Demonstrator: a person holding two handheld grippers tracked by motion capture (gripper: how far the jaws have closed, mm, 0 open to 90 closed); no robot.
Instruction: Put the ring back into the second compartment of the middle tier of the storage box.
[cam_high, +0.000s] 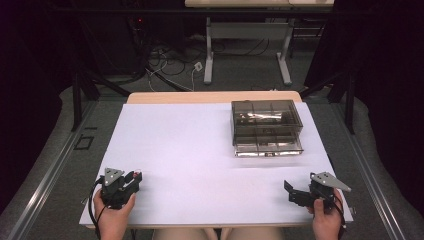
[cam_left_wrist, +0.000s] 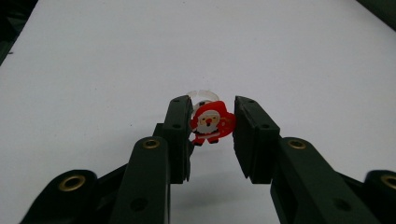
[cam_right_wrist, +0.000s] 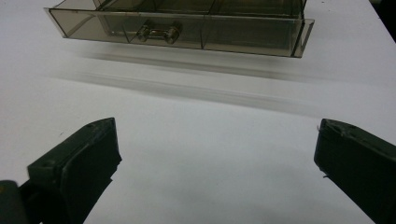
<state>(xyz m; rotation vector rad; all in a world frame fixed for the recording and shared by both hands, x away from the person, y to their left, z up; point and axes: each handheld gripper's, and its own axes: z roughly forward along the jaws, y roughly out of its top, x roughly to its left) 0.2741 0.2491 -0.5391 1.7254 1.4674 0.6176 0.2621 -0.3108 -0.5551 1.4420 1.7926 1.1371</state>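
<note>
My smoky transparent drawer box (cam_high: 267, 128) sits at the far right of the white table (cam_high: 190, 150), its lower drawer (cam_right_wrist: 180, 29) pulled out by a metal dumbbell-shaped handle (cam_right_wrist: 159, 33); its dividers form compartments whose contents I cannot make out. My left gripper (cam_left_wrist: 212, 135) is closed on a small Santa ring (cam_left_wrist: 211, 122), flat red-and-white figure on a clear plastic band, at the table's near left. The high view renders it a mere speck. My right gripper (cam_right_wrist: 217, 158) gapes wide, holding nothing.
</note>
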